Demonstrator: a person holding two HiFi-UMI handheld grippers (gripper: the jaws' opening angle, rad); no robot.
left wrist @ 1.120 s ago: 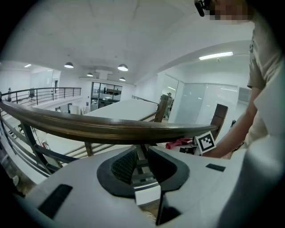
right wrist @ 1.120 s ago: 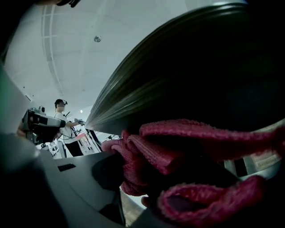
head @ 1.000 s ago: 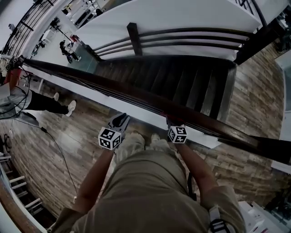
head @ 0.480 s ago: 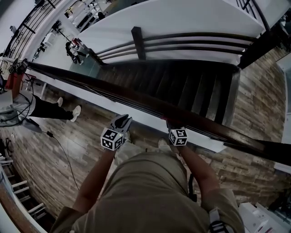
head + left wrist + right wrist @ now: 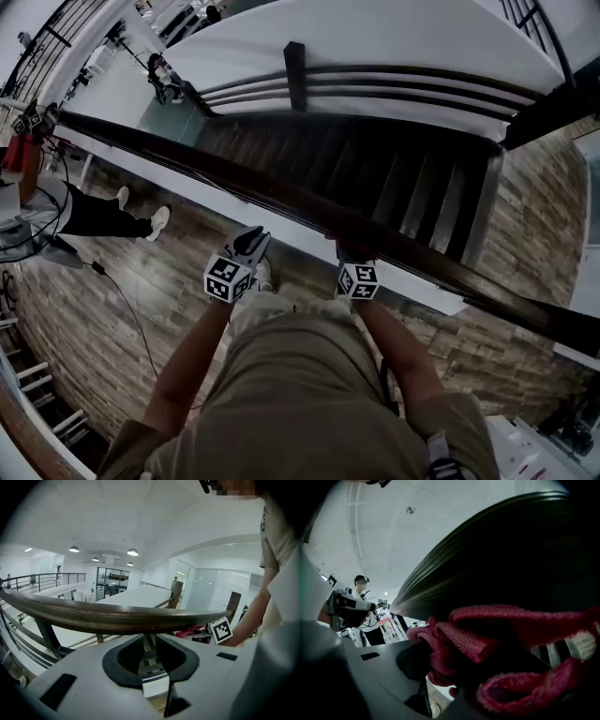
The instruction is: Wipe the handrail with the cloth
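a: where's the cloth point(image 5: 468, 639)?

b: it's red and bunched up in the right gripper point(image 5: 349, 255). the jaws are clamped on it, and folds spill out past them.

a: is it on the handrail point(image 5: 281, 192)?

b: yes. the right gripper view shows the dark rail right over the cloth, and the top folds press against its underside. in the head view the gripper's tips are tucked under the rail's near edge, so only its marker cube point(image 5: 359, 279) shows.

a: and the left gripper point(image 5: 150, 644)?

b: empty. its jaws have a narrow gap with nothing in it. through the gap you only see a post and the floor below.

a: is it near the rail?

b: it's on the person's side, pointing at the rail, which crosses just above the jaws in its own view. i can't tell if they touch. off to the right of that view you can see the other gripper's cube and a bit of red cloth under the rail.

a: what else is there?

b: the rail runs diagonally from upper left to lower right in the head view. dark stairs point(image 5: 375, 169) drop away beyond it, and there's wood floor point(image 5: 141, 309) on the near side. a bystander's legs point(image 5: 103, 217) are at the far left, well apart from both grippers.
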